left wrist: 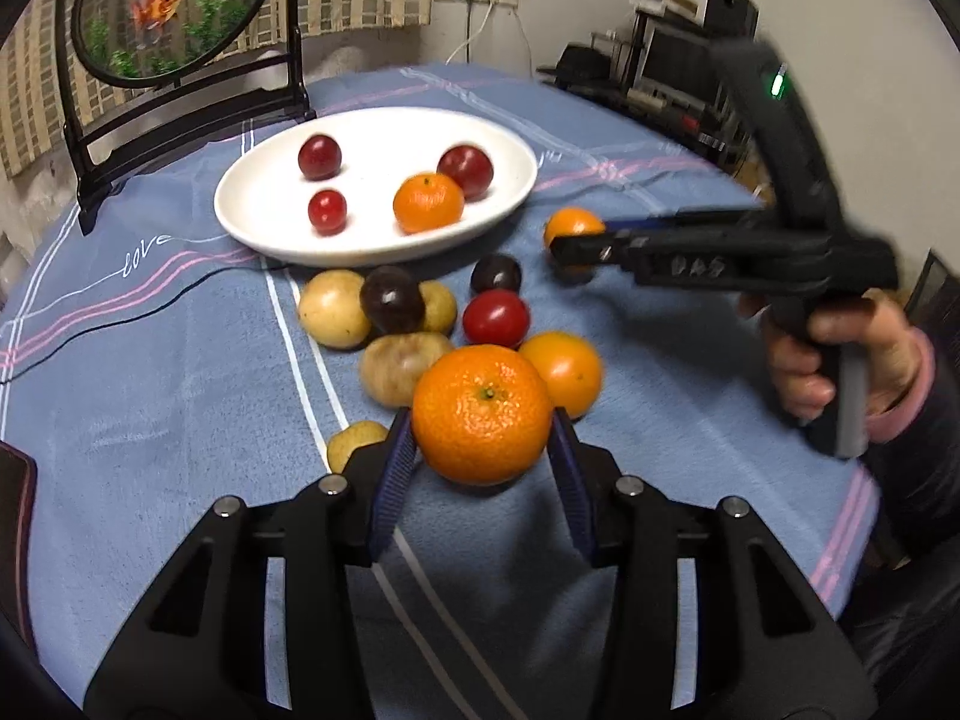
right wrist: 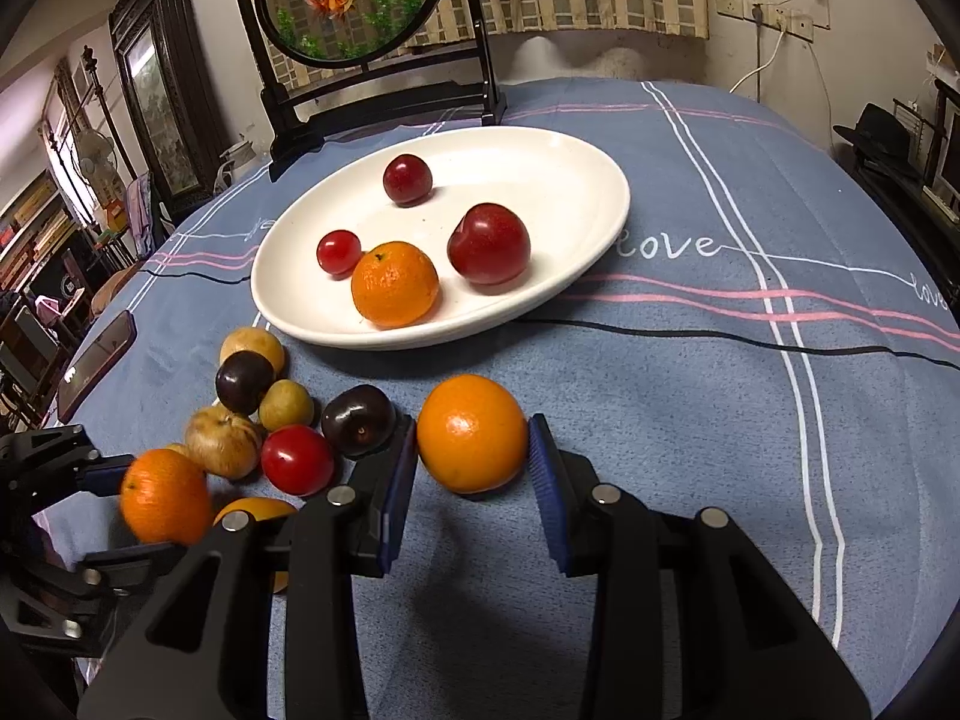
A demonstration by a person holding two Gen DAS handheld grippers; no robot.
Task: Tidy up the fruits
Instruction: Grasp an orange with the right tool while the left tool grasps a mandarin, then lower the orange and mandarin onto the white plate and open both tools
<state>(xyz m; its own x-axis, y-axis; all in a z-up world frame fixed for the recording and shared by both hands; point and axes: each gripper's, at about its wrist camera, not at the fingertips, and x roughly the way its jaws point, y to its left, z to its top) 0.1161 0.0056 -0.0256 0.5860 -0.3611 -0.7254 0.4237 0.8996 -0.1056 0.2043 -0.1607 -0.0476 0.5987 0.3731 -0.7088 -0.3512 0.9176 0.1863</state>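
A: Nearest the lens, left gripper (left wrist: 483, 450): fingers closed narrow on a mandarin (left wrist: 483, 414), pads at its widest girth, stem up. It seems lifted just clear of the desk (left wrist: 150, 420), at the near edge of the loose pile.

B: Handling? Judged light, with a dimpled, slightly yielding rind; a grip at the equator should hold, and hard squeezing could bruise it.

A: Pile next: potatoes (left wrist: 333, 309), a dark plum (left wrist: 391, 299) and a cherry tomato (left wrist: 496, 318), touching one another. Beyond, a white plate (left wrist: 252, 204) carries three red fruits and one mandarin.

B: Right gripper (right wrist: 474, 444): fingers bracket a smooth orange (right wrist: 472, 433). The right pad touches; the left looks just shy, so I'd call the hold unconfirmed. It sits near the plate's front rim. Round and smooth, likely to roll if nudged.
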